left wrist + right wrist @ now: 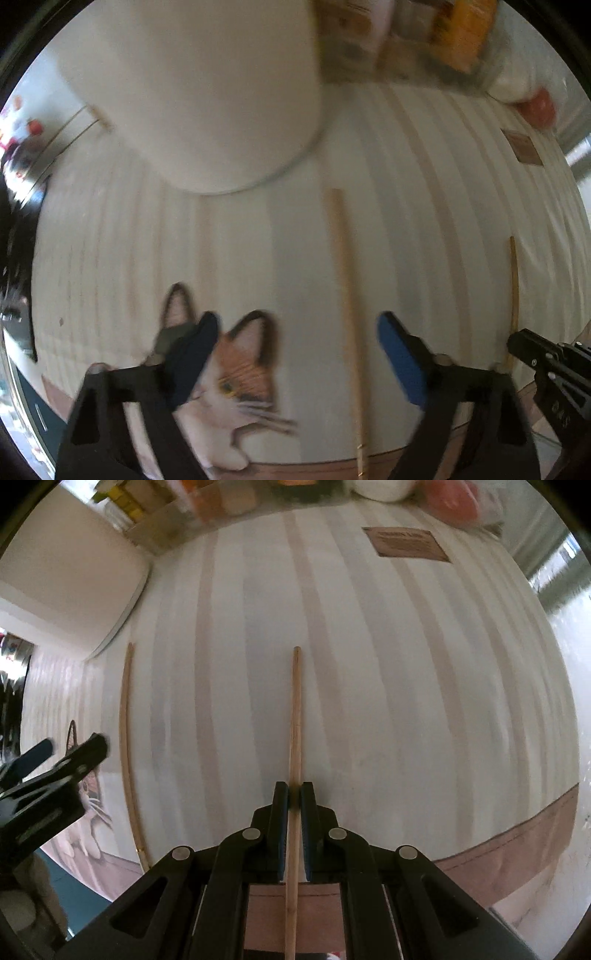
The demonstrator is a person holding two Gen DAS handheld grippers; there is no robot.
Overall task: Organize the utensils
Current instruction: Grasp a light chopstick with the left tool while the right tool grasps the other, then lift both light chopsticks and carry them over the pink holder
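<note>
The right claw (294, 794) pinches one chopstick (295, 716) pointing toward 12 o'clock over the striped tabletop (406, 701); the left claw (297, 339) hangs spread, empty, around a second chopstick (345, 280).

Tan chopstick (294, 716); pale-striped cloth (406, 701), calico cat print (236, 384).

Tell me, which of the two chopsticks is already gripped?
The chopstick between the right gripper's shut fingers. The other chopstick lies loose on the cloth between the left gripper's open fingers.
</note>
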